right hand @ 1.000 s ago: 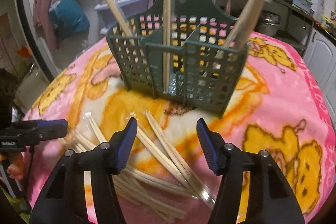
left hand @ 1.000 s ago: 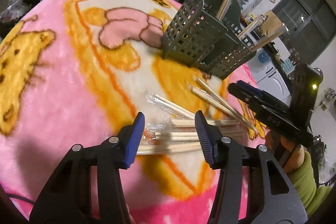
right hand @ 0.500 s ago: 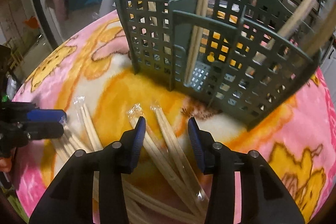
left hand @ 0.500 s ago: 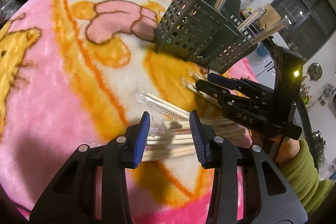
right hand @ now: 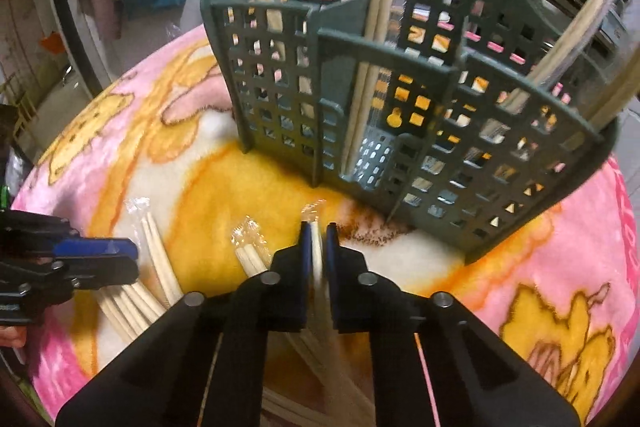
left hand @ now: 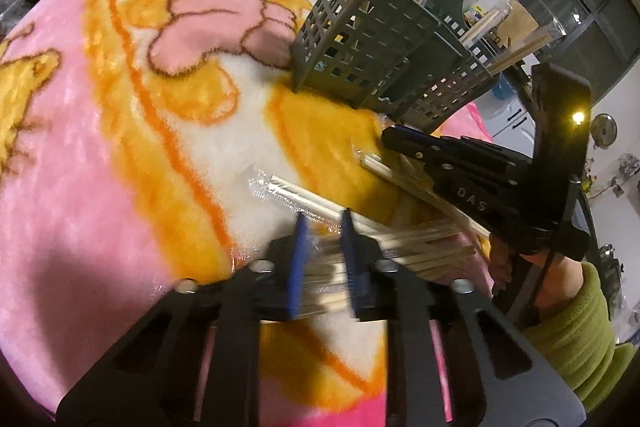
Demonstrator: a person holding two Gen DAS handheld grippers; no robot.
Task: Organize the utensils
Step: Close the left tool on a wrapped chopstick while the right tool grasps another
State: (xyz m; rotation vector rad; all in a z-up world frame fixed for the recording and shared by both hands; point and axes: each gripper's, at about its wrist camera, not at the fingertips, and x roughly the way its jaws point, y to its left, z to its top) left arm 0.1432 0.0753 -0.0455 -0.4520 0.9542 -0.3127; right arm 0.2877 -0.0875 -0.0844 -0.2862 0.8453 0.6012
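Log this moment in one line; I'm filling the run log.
left gripper: closing on wrapped chopsticks | right gripper: closing on chopstick pair | caddy: upright

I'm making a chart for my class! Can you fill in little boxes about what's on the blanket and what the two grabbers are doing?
surface: pink cartoon blanket
holder: dark green caddy, upright, wrapped chopsticks standing in its compartments
loose items: wrapped chopsticks lying on the blanket
left gripper: closing, a wrapped bundle between its pads
right gripper: closing on one wrapped pair
person: green sleeve
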